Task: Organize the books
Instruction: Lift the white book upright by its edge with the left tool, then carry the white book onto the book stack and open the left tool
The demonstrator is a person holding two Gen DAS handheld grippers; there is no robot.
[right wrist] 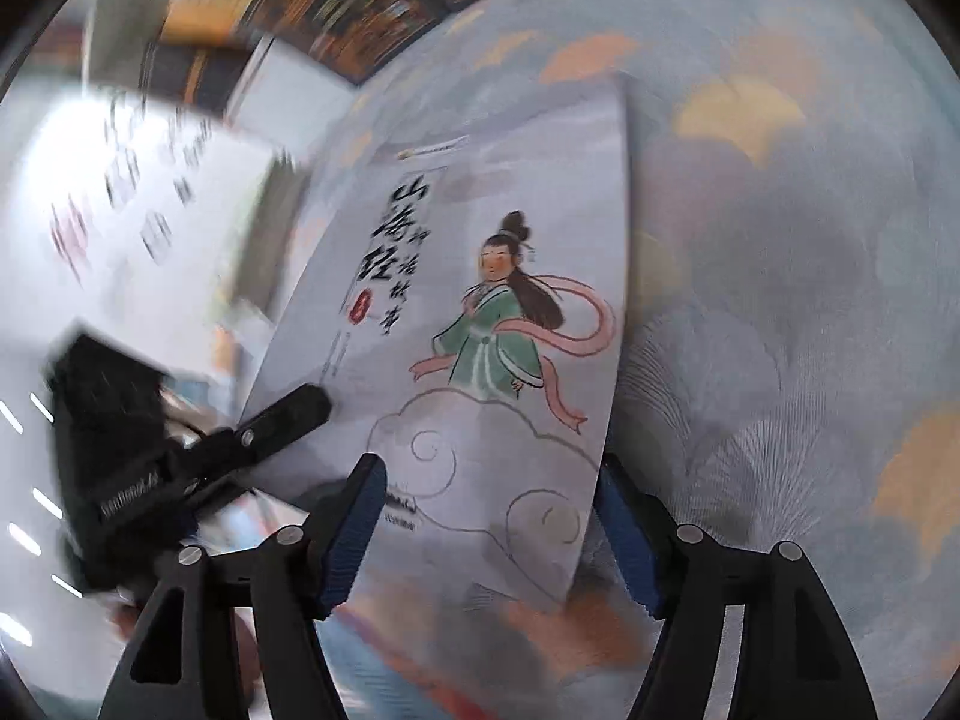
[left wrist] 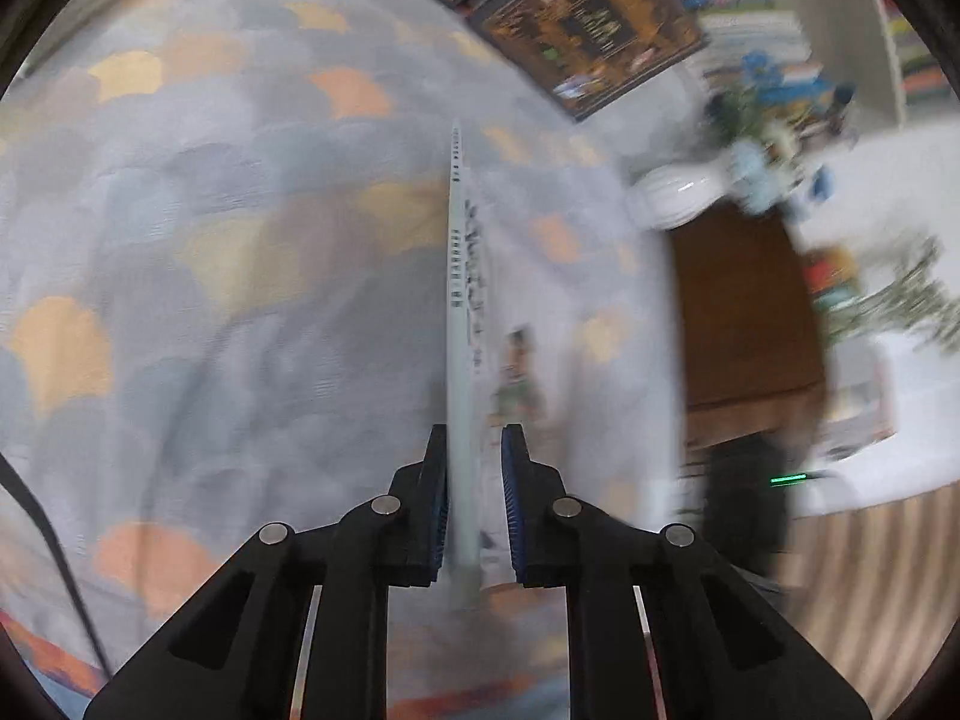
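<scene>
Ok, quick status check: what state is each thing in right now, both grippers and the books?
left gripper: shut on the thin white book, clamping it near the spine.
thin white book: lifted edge-on above the patterned cloth, cover with a green-robed figure facing the right wrist camera.
right gripper: open, jaws straddling the book's lower edge, pads not pressing.
dark ornate books: lying flat, closed, on the cloth.
</scene>
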